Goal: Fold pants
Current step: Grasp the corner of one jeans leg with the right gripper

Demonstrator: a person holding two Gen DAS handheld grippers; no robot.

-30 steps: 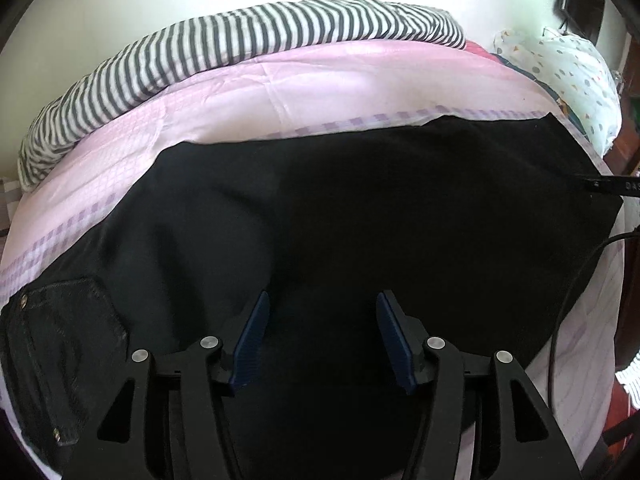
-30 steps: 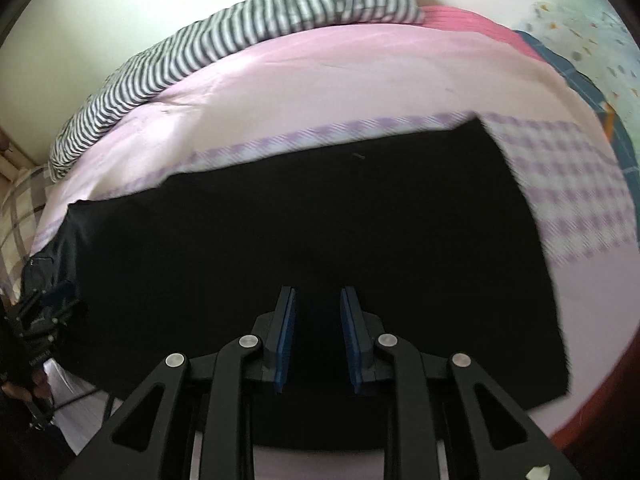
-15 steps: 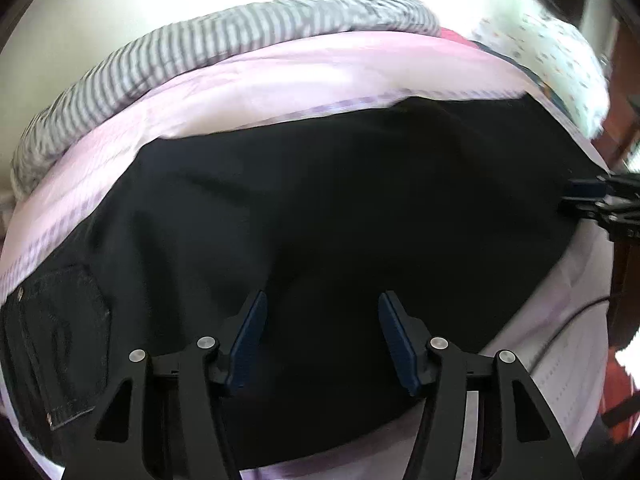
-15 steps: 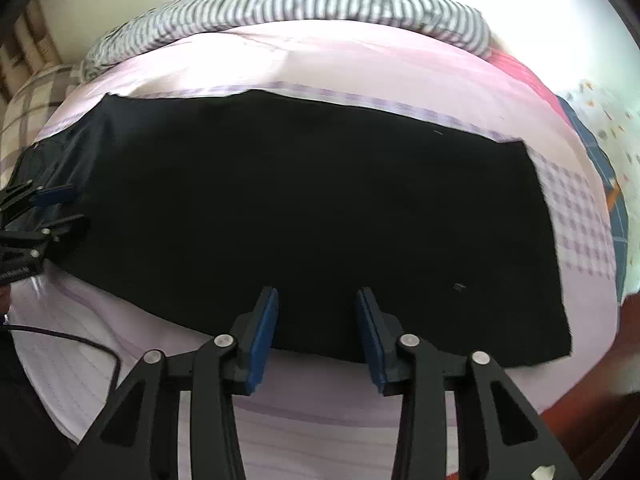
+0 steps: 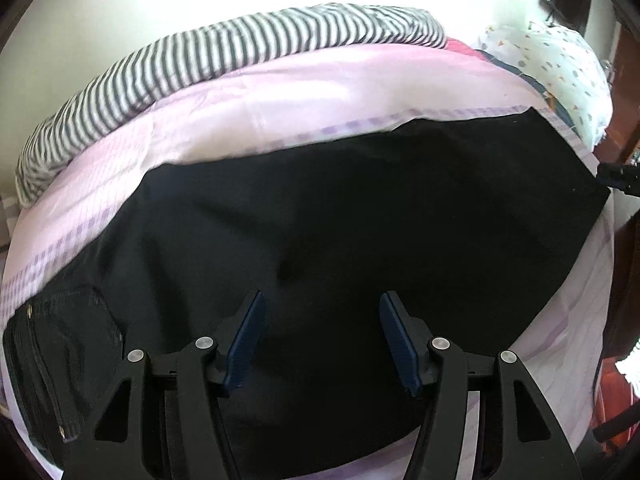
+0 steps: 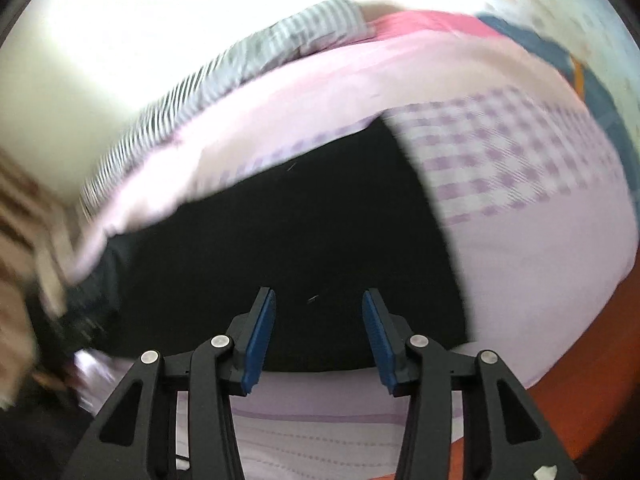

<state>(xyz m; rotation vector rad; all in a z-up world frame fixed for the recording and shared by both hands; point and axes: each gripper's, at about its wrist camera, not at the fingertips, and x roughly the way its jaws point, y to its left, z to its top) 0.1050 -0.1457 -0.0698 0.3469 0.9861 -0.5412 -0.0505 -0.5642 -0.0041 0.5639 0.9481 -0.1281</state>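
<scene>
Black pants (image 5: 352,216) lie flat across a pink bed sheet (image 5: 248,96), waist and back pocket (image 5: 60,340) at the left, leg hems at the right. My left gripper (image 5: 322,312) hovers open over the pants' middle with nothing between its blue pads. In the blurred right wrist view the pants (image 6: 304,236) fill the centre, their hem edge running down the right. My right gripper (image 6: 319,308) is over the pants' near edge, its jaws opening, nothing held. The right gripper's tip (image 5: 618,176) shows at the left wrist view's right edge.
A grey-striped blanket (image 5: 208,60) lies along the bed's far side by the wall. A white patterned pillow (image 5: 560,64) sits at the far right. The sheet's checked band (image 6: 492,140) lies beyond the hems. The bed's red-brown wooden edge (image 6: 580,380) runs along the right.
The right gripper's jaws have widened from nearly shut, and it swung back and to the right along the pants' near edge. The left gripper has barely moved.
</scene>
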